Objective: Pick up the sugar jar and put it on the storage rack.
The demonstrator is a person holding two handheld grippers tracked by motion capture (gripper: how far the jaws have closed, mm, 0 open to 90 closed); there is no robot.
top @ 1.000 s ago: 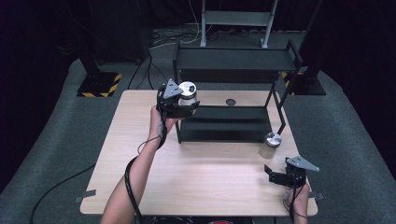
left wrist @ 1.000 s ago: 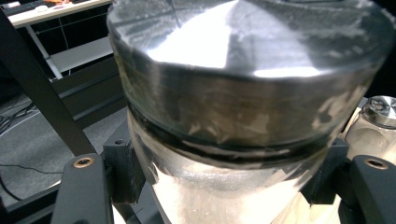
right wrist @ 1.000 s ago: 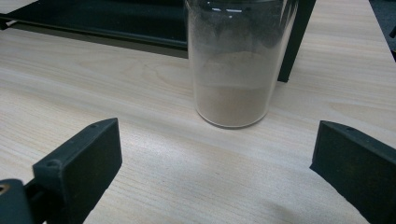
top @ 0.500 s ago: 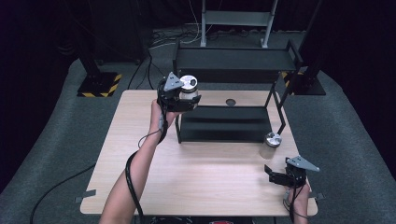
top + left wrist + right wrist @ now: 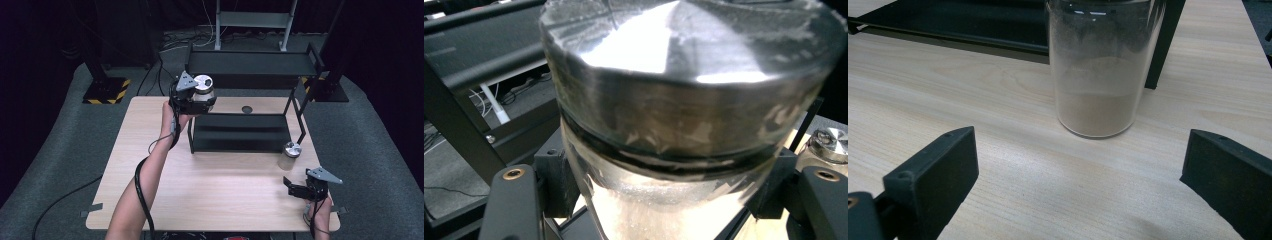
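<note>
Jar [image 5: 203, 86] lifted, wooden table [image 5: 220, 190], dark room

rack: black two-tier rack [image 5: 240, 132] on table [image 5: 210, 190] | floor: striped base [image 5: 106, 92]

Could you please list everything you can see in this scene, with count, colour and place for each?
Held jar: one, clear glass with a silver lid, clamped in the left gripper beside the shelf's left end.
Standing jar: one, clear with a silver lid and brownish powder inside, on the table by the shelf's front right leg.
Shelf: one, black, two tiers, at the back of the table.
Table: one, light wood.
Round disc: one, dark, on the table behind the lower tier.
Left gripper: one, black, raised, jaws shut on the held jar.
Right gripper: one, black, low at the table's front right, jaws open toward the standing jar.
</note>
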